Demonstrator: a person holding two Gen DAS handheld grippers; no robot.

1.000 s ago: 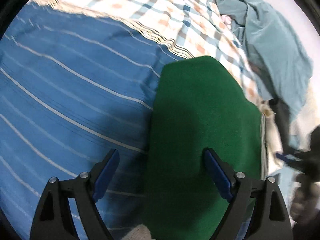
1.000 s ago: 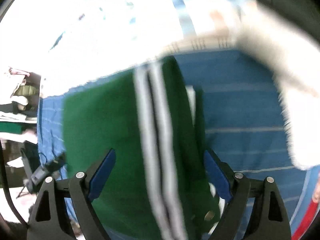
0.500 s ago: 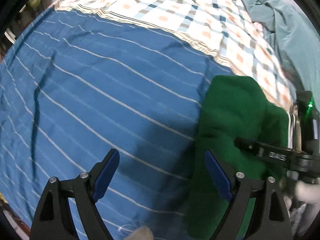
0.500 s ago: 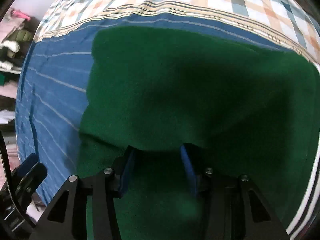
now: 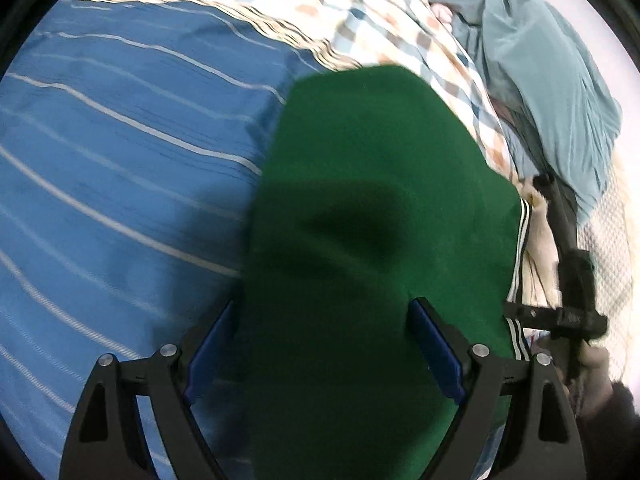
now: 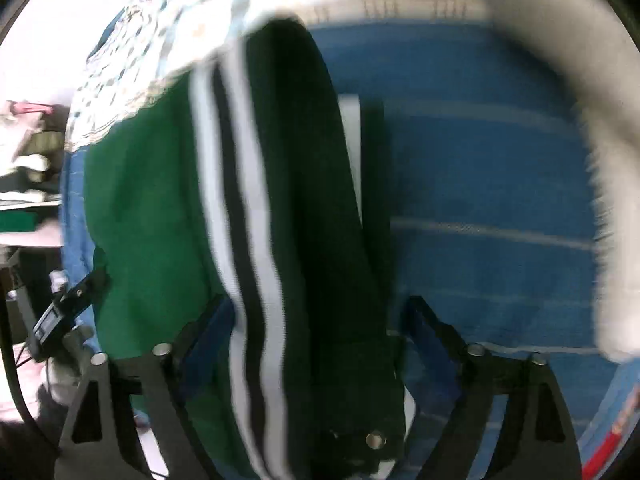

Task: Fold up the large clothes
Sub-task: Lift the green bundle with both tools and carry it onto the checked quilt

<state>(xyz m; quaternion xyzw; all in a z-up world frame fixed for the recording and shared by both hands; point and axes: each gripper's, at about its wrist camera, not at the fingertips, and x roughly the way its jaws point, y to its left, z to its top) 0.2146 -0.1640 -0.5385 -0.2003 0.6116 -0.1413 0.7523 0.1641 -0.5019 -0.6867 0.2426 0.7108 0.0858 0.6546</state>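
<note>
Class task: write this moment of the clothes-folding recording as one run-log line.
stage: folding | green garment on blue striped bedding | left gripper: open over garment | right gripper: opening, striped hem between fingers

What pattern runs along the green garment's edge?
White and black stripes along the green garment, clearest in the right wrist view.

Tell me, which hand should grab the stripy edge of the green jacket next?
Probably the right. Its gripper is opening with the green jacket's striped edge between its fingers. The left gripper straddles only plain green cloth, with the stripes off to its side.
</note>
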